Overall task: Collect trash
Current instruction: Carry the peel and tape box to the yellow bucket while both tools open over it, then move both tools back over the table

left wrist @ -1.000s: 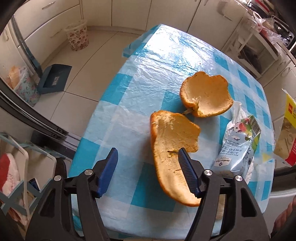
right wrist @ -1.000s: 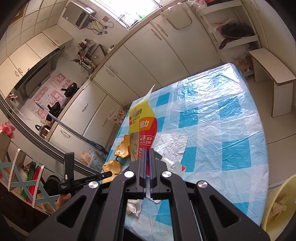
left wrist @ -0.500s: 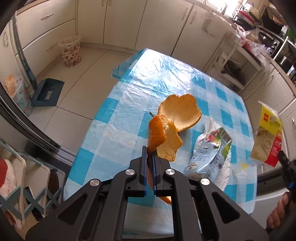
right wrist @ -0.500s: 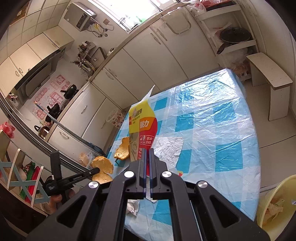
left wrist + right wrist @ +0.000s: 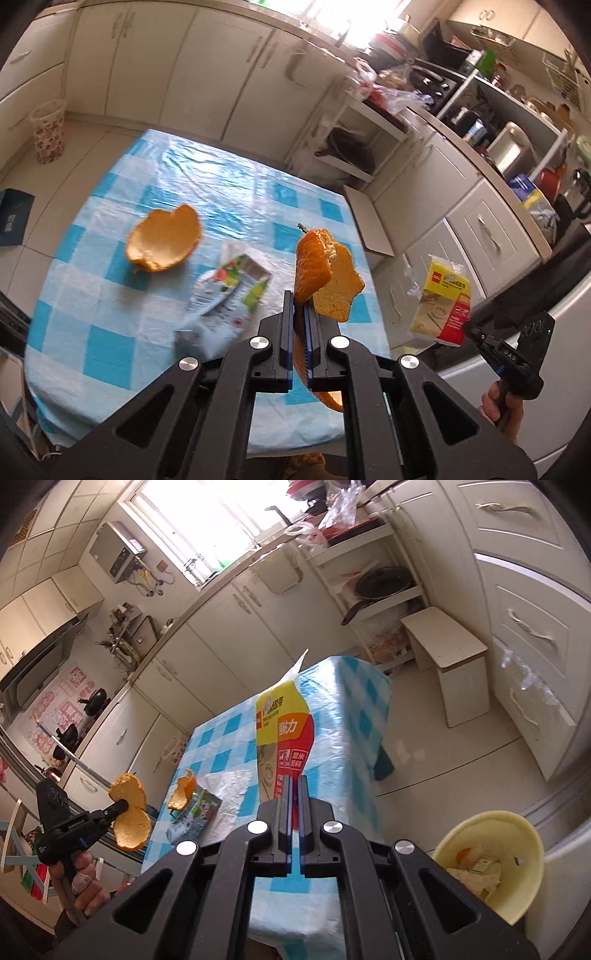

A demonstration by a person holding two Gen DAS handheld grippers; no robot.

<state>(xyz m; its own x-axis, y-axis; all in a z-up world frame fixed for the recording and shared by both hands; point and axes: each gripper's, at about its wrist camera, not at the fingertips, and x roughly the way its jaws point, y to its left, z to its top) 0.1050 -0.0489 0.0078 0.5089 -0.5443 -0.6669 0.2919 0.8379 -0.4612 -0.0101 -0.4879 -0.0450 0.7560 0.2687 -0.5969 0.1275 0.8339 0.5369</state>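
My left tool (image 5: 299, 317) is clamped on a large curled piece of orange citrus peel (image 5: 325, 277), which stands up from the blue pads at the centre of the left wrist frame, lifted clear of the bench (image 5: 110, 332). In the right wrist frame the same peel (image 5: 129, 812) shows at the lower left, hanging in the air off the bench's edge.

My right tool (image 5: 294, 794) is pinched tight on a yellow-and-red plastic packet (image 5: 282, 734), which rises upright through the middle of that frame; the left wrist view shows this packet (image 5: 441, 306) at the right, out past the bench edge.

On the blue-and-white checked plastic cloth of the bench lie 2 more pieces of trash: a second cup-shaped orange peel (image 5: 164, 240) at the left-centre of the left wrist frame, and just beside it, lower right, a crumpled white printed snack wrapper (image 5: 225, 295), blurred.

At the lower right of the right wrist frame a pale yellow plastic basin (image 5: 491, 860) sits on the floor with scraps inside it. A small patterned waste basket (image 5: 48, 136) stands on the floor at the far left of the left wrist frame.
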